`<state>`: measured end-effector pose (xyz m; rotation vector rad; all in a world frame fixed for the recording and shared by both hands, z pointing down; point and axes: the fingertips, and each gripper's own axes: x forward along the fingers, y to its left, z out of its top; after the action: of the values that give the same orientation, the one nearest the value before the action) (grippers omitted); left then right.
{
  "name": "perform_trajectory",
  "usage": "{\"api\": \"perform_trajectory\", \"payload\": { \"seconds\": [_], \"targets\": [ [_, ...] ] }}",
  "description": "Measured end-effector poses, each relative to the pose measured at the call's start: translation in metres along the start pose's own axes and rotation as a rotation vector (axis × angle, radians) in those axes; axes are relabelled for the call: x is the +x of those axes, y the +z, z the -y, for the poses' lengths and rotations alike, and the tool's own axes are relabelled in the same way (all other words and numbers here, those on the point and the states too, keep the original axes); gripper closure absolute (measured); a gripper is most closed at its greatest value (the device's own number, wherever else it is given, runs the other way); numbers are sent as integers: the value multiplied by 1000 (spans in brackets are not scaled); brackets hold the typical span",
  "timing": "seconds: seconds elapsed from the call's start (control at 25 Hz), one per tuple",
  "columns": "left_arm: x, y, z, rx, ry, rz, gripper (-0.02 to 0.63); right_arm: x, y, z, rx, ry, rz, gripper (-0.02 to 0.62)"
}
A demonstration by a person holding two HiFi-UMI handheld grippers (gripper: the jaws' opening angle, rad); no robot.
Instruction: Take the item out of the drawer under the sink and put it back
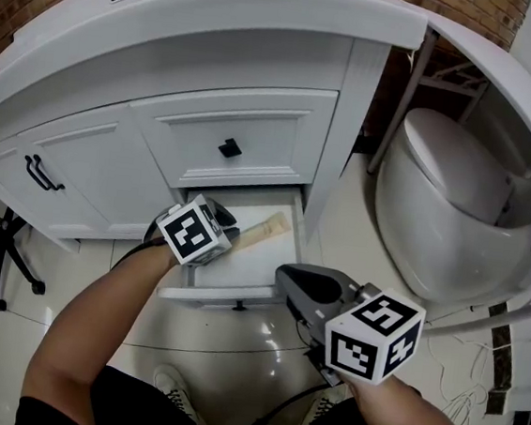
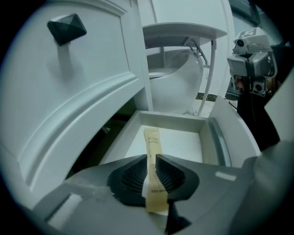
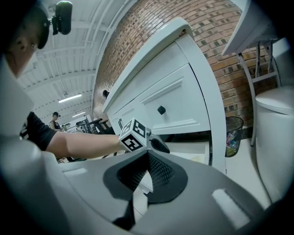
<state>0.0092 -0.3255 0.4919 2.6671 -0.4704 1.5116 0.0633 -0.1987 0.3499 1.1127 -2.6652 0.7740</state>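
Left gripper view showed my left gripper (image 2: pixel 151 160) clamped on a long, slim box (image 2: pixel 153 143). Its ribbed black pads (image 2: pixel 133 176) pressed the two broad faces near the box's near end. I judged that the grip sat at one end so the rest of the box could reach into the open drawer (image 2: pixel 171 120) under the sink ahead of the jaws. The box's far end pointed down over the drawer floor. Whether it touched the floor could not be determined, nor whether the box was on its way out or going back in.

1. Box: cream cardboard, rectangular, flat-sided, with small dark print along its length. The pad ribbing was likely to stop such a smooth face from slipping.
2. Drawer: white painted panels, a smooth pale floor and straight low walls. No other contents were visible.
3. Upper drawer front: white, moulded, with a dark faceted knob (image 2: pixel 67 28).

Right gripper view showed my right gripper (image 3: pixel 148 155) with its jaws together and nothing between them. It was held back from the drawer front, in my judgement to leave the opening free for the left.
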Motion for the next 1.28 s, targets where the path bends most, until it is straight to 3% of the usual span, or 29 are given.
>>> {"api": "perform_trajectory", "payload": {
  "seconds": [0.24, 0.52, 0.8, 1.0, 1.28],
  "targets": [
    [24, -10, 6, 58, -36, -82, 511, 4, -2, 0, 14, 8, -9, 592],
    [46, -14, 10, 16, -112, -114, 511, 4, -3, -3, 20, 19, -14, 592],
    [51, -16, 12, -24, -133, -149, 521, -1, 2, -4, 22, 23, -2, 592],
    [48, -14, 11, -47, -121, -137, 571, -2, 1, -2, 22, 21, -1, 592],
    [34, -5, 4, -24, -70, -118, 581, -4, 2, -2, 17, 12, 2, 592]
  ]
}}
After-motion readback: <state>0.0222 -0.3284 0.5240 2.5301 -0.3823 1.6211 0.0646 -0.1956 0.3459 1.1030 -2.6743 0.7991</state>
